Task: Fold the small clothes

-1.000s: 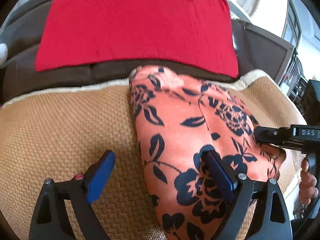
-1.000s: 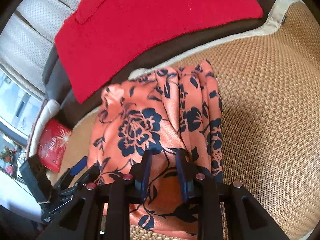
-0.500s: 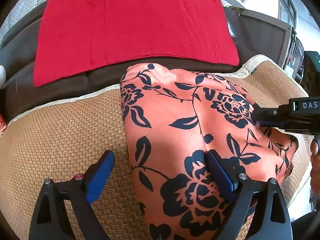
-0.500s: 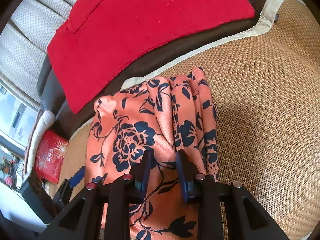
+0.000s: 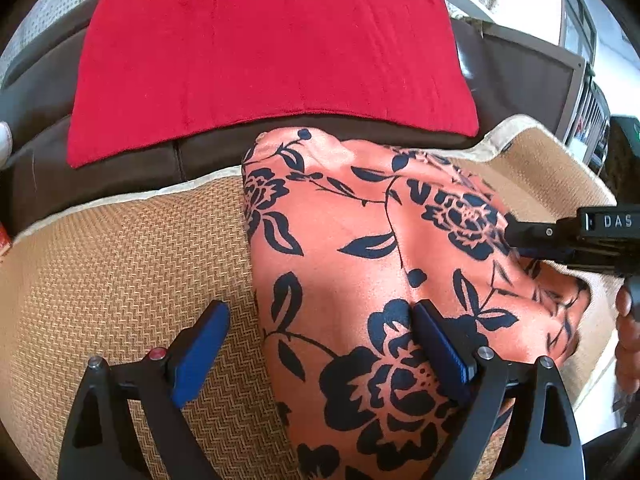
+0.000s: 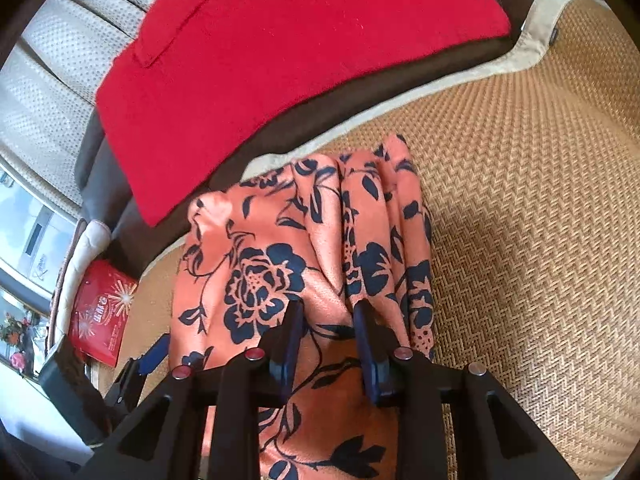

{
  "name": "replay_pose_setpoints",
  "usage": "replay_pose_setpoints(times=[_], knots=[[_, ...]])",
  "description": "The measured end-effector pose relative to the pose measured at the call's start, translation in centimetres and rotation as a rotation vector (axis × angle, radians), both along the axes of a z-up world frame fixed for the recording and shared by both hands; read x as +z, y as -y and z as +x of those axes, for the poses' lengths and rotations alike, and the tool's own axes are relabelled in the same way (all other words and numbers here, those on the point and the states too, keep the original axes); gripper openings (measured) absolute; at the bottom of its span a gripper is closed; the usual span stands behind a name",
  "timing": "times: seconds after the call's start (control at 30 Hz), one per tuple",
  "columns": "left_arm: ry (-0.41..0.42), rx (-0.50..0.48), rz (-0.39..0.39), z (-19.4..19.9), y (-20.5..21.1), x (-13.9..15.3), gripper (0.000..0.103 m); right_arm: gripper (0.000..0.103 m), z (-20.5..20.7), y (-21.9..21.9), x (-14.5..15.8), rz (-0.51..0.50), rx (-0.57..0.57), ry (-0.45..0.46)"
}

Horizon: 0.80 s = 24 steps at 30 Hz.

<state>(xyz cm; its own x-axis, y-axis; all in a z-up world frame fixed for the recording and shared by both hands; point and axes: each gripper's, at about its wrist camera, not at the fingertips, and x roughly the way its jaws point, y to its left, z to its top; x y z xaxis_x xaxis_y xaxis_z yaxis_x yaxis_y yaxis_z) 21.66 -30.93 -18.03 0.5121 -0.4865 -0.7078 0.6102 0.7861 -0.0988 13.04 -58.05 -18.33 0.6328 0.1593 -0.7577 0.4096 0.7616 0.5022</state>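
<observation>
The garment, orange cloth with a dark floral print, lies on a woven mat that covers a sofa seat. It is partly folded: the right wrist view shows lengthwise pleats bunched along its right side, with a flatter panel to their left. Its far end reaches the mat's pale border, near a red cloth spread over the dark cushion behind.

Left gripper: jaws released and standing wide. The right-hand blue pad rests on or just above the garment; contact cannot be told. The left-hand pad is over bare mat, beside the garment's edge. Nothing is held.

Right gripper: jaws narrowed, with a raised ridge of the garment between them. The pads appear to press on the cloth from both sides, grasping it. In the left wrist view this gripper enters from the right and meets the garment at its right edge, with the person's hand partly visible below it.

A red packet lies at the far left of the right wrist view, off the mat.
</observation>
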Motion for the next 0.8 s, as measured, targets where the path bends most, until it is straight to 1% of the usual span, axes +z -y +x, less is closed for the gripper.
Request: replay_pose_setpoints(times=[0.13, 0.17, 0.23, 0.27, 0.3, 0.33, 0.43, 0.47, 0.63, 0.7, 0.77, 0.8], knots=[[-0.067, 0.012, -0.104, 1.3, -1.7, 0.7, 0.093, 0.031, -1.4, 1.4, 1.1, 0.021, -0.042, 0.068], [-0.085, 0.011, -0.119, 1.6, -1.8, 0.7, 0.093, 0.033, -1.9, 1.8, 1.3, 0.025, -0.06, 0.08], [-0.142, 0.005, -0.16, 2.4, -2.4, 0.6, 0.093, 0.063, -3.0, 3.1, 1.3, 0.039, -0.105, 0.09], [-0.175, 0.007, -0.185, 2.8, -2.7, 0.5, 0.093, 0.081, -3.6, 3.8, 1.3, 0.047, -0.138, 0.102], [-0.196, 0.011, -0.205, 3.0, -2.9, 0.5, 0.093, 0.081, -4.2, 4.4, 1.3, 0.048, -0.175, 0.119], [-0.225, 0.017, -0.224, 3.4, -3.2, 0.4, 0.093, 0.081, -4.4, 4.8, 1.3, 0.056, -0.187, 0.13], [-0.286, 0.016, -0.265, 3.9, -3.5, 0.1, 0.093, 0.081, -5.1, 6.3, 0.6, 0.154, -0.19, 0.148], [-0.303, 0.015, -0.273, 3.9, -3.4, -0.1, 0.093, 0.081, -4.9, 6.6, -0.1, 0.2, -0.172, 0.136], [-0.393, -0.005, -0.283, 4.5, -2.5, -1.4, 0.093, 0.081, -3.2, 6.4, -2.5, 0.321, -0.096, 0.077], [-0.411, -0.017, -0.27, 4.4, -1.9, -1.8, 0.093, 0.081, -2.6, 6.0, -3.3, 0.331, -0.077, 0.052], [-0.433, -0.033, -0.262, 4.2, -1.2, -2.3, 0.093, 0.081, -1.9, 5.5, -3.1, 0.305, -0.053, 0.06], [-0.449, -0.043, -0.265, 4.2, -1.0, -2.4, 0.093, 0.081, -1.7, 5.2, -3.1, 0.312, -0.04, 0.062]])
